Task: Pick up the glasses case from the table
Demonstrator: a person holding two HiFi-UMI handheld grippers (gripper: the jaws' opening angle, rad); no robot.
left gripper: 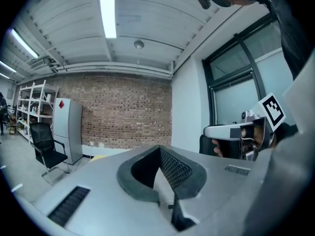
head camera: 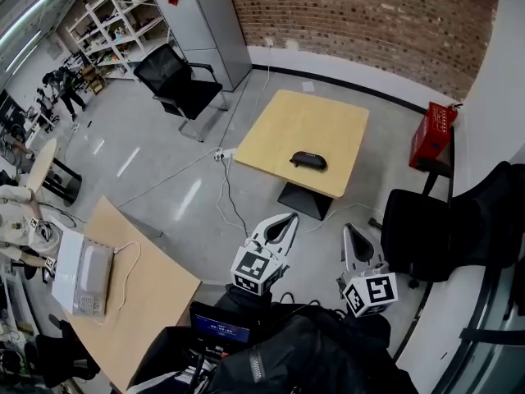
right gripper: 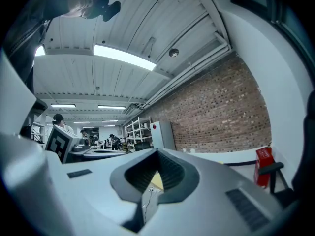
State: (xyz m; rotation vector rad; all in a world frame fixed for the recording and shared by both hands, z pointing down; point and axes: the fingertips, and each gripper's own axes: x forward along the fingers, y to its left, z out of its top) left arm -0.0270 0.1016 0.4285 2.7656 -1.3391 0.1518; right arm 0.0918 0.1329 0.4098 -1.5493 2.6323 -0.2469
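Head view: we are holding the left gripper (head camera: 289, 218) and the right gripper (head camera: 349, 230) side by side at the lower centre of the frame, both pointing up the frame toward a light wooden table (head camera: 279, 125). The glasses case (head camera: 308, 161), dark and oblong, is lying on that table near its lower right edge, well apart from both grippers. A marker cube (head camera: 256, 271) is sitting behind the left gripper's jaws and another marker cube (head camera: 371, 294) behind the right gripper's.

Left gripper view: the left gripper's (left gripper: 160, 149) fingers are meeting at their tips, closed on each other and not on any object. A brick wall (left gripper: 123, 114) is filling the centre of the background.

Right gripper view: the right gripper's (right gripper: 157, 151) fingers are likewise pressing together at the tips and gripping no object. A sliver of the yellow tabletop is showing through the gap behind the tips.

Surroundings, head view: a black office chair (head camera: 176, 80) is standing at the upper left, a red box (head camera: 432, 134) is resting at the right edge, and a second wooden table (head camera: 148, 302) is carrying a white device (head camera: 82, 273) at the lower left.
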